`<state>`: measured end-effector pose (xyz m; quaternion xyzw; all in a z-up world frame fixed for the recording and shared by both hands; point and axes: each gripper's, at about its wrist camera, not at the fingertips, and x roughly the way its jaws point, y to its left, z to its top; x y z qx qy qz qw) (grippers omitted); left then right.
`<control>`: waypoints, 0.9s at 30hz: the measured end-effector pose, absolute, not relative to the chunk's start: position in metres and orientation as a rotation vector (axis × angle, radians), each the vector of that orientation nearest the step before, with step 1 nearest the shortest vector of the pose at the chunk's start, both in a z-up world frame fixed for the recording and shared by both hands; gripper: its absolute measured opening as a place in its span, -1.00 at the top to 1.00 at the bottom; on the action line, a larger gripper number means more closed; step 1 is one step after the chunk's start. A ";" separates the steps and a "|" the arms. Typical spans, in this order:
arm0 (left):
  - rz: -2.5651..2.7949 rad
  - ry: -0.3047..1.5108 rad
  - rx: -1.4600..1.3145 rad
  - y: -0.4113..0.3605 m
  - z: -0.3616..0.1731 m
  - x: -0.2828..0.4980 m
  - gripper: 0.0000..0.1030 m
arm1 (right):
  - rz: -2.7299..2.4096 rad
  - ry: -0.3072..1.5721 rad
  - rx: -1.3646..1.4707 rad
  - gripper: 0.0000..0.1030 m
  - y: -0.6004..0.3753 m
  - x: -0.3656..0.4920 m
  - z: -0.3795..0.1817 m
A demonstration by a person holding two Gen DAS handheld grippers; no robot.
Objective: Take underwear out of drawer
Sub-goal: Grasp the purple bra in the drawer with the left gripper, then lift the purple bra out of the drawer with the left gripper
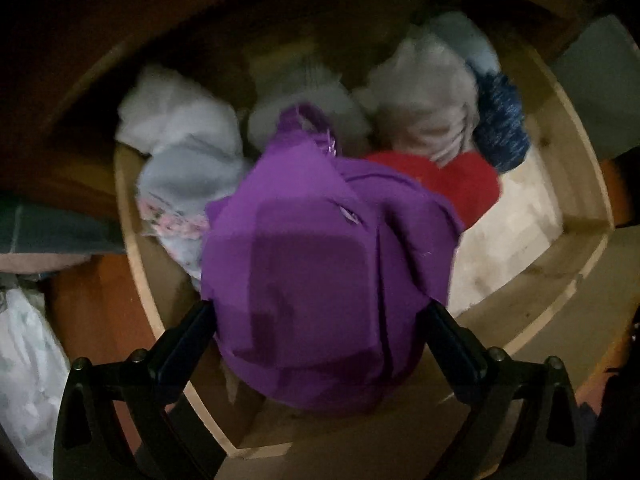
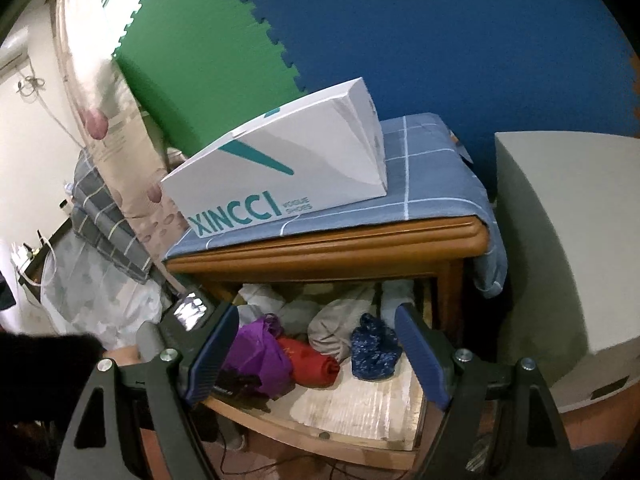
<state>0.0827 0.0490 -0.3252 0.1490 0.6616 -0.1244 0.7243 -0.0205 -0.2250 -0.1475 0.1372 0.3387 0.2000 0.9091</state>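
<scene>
Left wrist view: the left gripper [image 1: 320, 312] points down into the drawer [image 1: 572, 216], jaws spread wide around the purple underwear [image 1: 316, 264]; whether the pads press it, I cannot tell.

Right wrist view: the right gripper [image 2: 316, 344] hangs wide open and empty before the drawer [image 2: 360, 436]; the purple underwear [image 2: 256, 356] lies at its front left. The shoebox [image 2: 280, 168] above reads "XINCCI VOGUE SHOES".

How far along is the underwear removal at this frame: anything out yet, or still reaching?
Done: the drawer is pulled open and the clothes show. In hand: the left gripper points down over the purple garment, fingers either side; a grip can't be confirmed. The right gripper hangs open in front of the drawer, empty. Left: close, lift out. The red roll and blue bundle lie untouched inside.
</scene>
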 end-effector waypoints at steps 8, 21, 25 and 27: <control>-0.365 1.402 0.326 0.037 -0.316 0.067 0.02 | 0.400 0.713 0.234 -0.60 -0.217 -0.021 -0.150; -0.455 1.057 0.125 0.045 -0.175 0.015 0.08 | 0.363 0.808 0.103 -0.60 -0.190 -0.012 -0.171; -0.451 0.985 0.051 0.053 -0.142 0.001 0.06 | 0.359 0.835 0.067 -0.60 -0.183 -0.010 -0.177; -0.448 0.951 0.014 0.058 -0.129 -0.006 0.04 | 0.359 0.845 0.054 -0.60 -0.181 -0.009 -0.180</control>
